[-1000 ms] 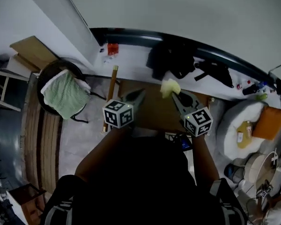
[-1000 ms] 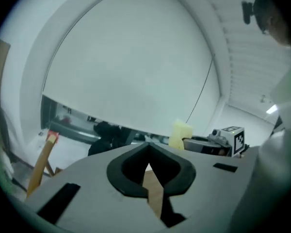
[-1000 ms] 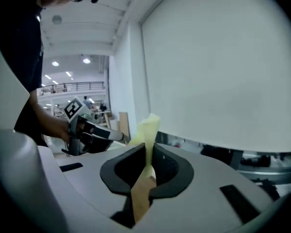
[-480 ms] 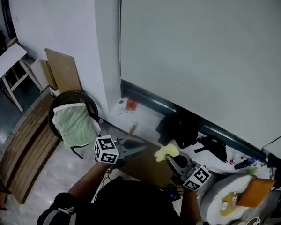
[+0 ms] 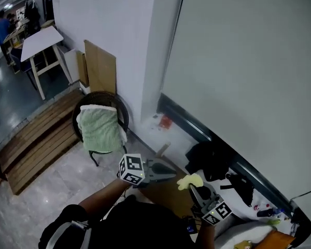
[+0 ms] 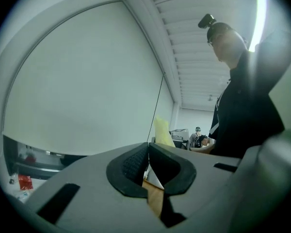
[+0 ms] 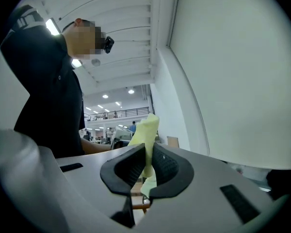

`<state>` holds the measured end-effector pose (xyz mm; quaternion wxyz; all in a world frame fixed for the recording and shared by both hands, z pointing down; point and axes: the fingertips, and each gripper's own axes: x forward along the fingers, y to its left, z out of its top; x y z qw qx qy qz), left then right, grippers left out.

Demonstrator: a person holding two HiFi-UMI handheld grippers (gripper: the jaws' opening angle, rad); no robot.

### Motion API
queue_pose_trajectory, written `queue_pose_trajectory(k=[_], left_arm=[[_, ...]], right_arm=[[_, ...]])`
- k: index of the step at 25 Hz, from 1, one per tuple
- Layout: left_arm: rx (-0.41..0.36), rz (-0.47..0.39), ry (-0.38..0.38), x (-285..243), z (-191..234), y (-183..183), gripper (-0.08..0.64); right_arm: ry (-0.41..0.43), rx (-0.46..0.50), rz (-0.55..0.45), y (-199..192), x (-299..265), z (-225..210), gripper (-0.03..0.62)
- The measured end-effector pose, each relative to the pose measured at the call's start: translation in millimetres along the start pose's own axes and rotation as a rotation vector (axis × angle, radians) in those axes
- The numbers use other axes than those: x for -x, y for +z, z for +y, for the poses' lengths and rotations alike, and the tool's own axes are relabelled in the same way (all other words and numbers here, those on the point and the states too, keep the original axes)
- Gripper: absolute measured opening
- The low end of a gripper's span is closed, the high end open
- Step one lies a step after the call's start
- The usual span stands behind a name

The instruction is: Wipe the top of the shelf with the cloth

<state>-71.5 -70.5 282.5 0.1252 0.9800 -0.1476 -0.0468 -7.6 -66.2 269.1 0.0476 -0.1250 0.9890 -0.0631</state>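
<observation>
My right gripper [image 5: 191,187] [image 7: 146,155] is shut on a pale yellow cloth [image 5: 190,181] [image 7: 145,139], which sticks up out of the jaws. To its left my left gripper [image 5: 171,173] [image 6: 147,154] is shut, with nothing between its jaws. Both are held up over the brown wooden shelf top [image 5: 166,190], of which only a small patch shows between them. In the left gripper view the yellow cloth [image 6: 162,131] shows beyond the jaws, and both gripper views look up at the wall and ceiling.
A round dark chair [image 5: 101,117] with a green towel [image 5: 98,127] stands to the left. A wooden board [image 5: 99,68] leans on the wall, a white table [image 5: 39,39] is far left. Black bags [image 5: 210,158] lie along the wall base.
The head view has tilted up and swung, so more wall and room show. Both grippers stay close together, the right one still shut on the cloth.
</observation>
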Motion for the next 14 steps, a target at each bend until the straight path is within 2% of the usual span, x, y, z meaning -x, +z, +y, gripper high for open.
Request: queue_pose_trajectory(k=[7, 14], left_arm=[[-0.013, 0.012, 0.106, -3.8, -20.1, 1.3, 0.011], [0.08, -0.055, 0.201, -9.2, -40.3, -14.6, 0.011]], right_arm=[[0.051, -0.043, -0.028, 3.9, 12.0, -6.1, 0.043], [0.124, -0.052, -0.008, -9.6, 18.6, -3.4, 0.043]])
